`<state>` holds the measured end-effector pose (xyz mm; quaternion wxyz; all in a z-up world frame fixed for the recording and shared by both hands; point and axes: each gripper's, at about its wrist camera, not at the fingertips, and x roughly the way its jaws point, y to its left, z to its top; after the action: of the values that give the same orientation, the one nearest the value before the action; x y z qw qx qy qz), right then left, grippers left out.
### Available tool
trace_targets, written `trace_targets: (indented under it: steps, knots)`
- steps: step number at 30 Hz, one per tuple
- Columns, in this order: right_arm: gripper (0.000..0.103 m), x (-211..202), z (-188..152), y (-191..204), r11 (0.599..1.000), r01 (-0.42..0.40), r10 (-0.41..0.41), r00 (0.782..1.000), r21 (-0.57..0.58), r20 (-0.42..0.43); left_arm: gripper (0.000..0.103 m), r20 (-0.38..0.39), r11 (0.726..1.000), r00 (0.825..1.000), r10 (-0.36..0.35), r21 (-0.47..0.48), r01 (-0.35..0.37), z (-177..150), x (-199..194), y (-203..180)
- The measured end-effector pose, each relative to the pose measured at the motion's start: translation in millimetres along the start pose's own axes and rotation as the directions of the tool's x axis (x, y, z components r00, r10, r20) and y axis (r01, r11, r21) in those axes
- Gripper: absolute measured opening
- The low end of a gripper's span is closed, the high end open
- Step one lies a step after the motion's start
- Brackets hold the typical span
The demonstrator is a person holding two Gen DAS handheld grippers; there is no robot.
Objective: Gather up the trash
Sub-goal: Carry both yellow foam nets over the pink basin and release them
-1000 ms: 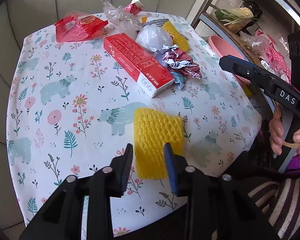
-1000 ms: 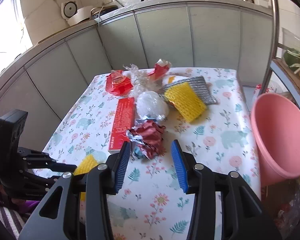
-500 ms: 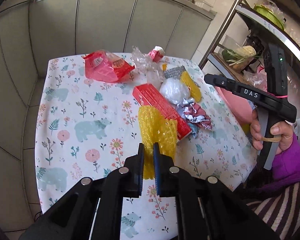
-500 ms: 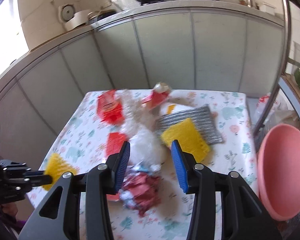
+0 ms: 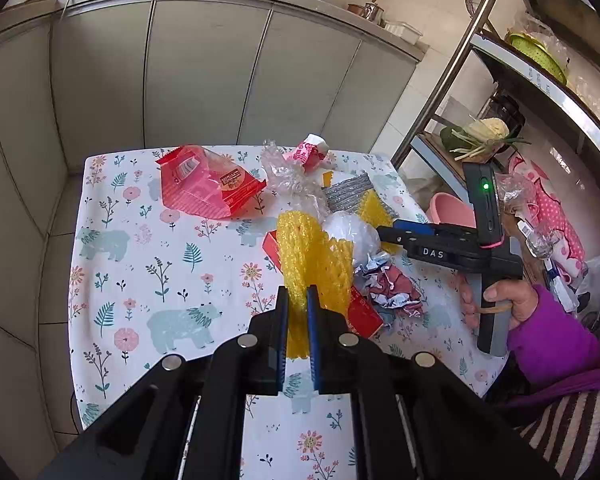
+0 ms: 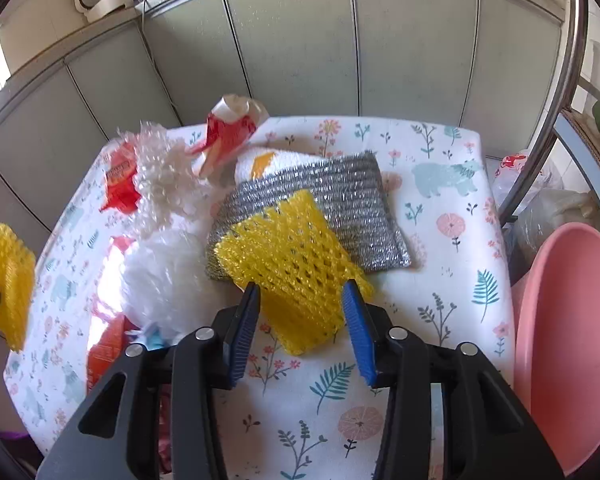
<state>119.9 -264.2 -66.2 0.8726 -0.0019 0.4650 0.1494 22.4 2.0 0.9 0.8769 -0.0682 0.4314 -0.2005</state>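
Slippage was the main risk: the left gripper (image 5: 297, 322) had its jaws pinched shut on only the lower edge of a yellow foam net (image 5: 312, 264), which stood up floppy above the counter (image 5: 116, 264), so a quick swing toward the pink basin (image 6: 572, 344) at three o'clock could probably shake it loose. The right gripper (image 6: 306, 330) had its jaws spread wide on either side of a second yellow foam net (image 6: 292, 264), not yet touching it; that net lay partly on a silver scouring pad (image 6: 340, 200), and closing too deep might have dragged the pad along. Clear bubble wrap (image 6: 164, 184) at ten o'clock crowded the approach. The left tool was held level and raised, pointing at twelve o'clock; the right pitched downward, low over the cloth.
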Motion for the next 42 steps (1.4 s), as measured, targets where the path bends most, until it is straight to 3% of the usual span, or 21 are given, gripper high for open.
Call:
trace_targets:
  steps: [3, 4, 11, 15, 26, 32, 42]
  knots:
    - [0.015, -2.9, -5.0, -1.8, 1.000, -0.011, 0.010, 1.000, 0.017, 0.014, 0.008, -0.001, 1.000, 1.000, 0.000, 0.008, 0.000, 2.2, 2.2, -3.5]
    - [0.010, -5.2, -6.8, -3.5, 0.999, -0.020, 0.020, 1.000, 0.027, 0.016, 0.008, 0.000, 1.000, 1.000, 0.000, 0.011, 0.000, 2.7, 2.3, -5.2]
    - [0.009, -53.0, -25.0, -13.9, 0.993, -0.078, 0.068, 0.991, 0.084, 0.115, 0.008, 0.030, 0.999, 0.999, -0.013, 0.038, 0.012, 12.2, -2.8, -23.6]
    - [0.009, -87.9, -34.1, -25.0, 0.990, -0.073, 0.050, 0.982, 0.122, 0.184, 0.008, 0.059, 0.995, 0.997, -0.054, 0.085, 0.049, 24.0, -3.3, -50.7]
    - [0.009, -161.0, -67.0, -86.9, 0.960, 0.050, -0.129, 0.952, 0.275, 0.277, 0.008, 0.068, 0.956, 0.978, -0.198, 0.232, 0.178, 52.9, 38.1, -155.3]
    - [0.009, -179.1, -78.9, -114.0, 0.934, 0.098, -0.206, 0.934, 0.345, 0.293, 0.008, 0.064, 0.942, 0.974, -0.215, 0.277, 0.190, 62.2, 62.2, -195.9]
    - [0.009, -187.5, -87.1, -131.9, 0.906, 0.151, -0.279, 0.916, 0.396, 0.290, 0.008, 0.055, 0.935, 0.975, -0.215, 0.302, 0.189, 70.0, 91.6, -229.3]
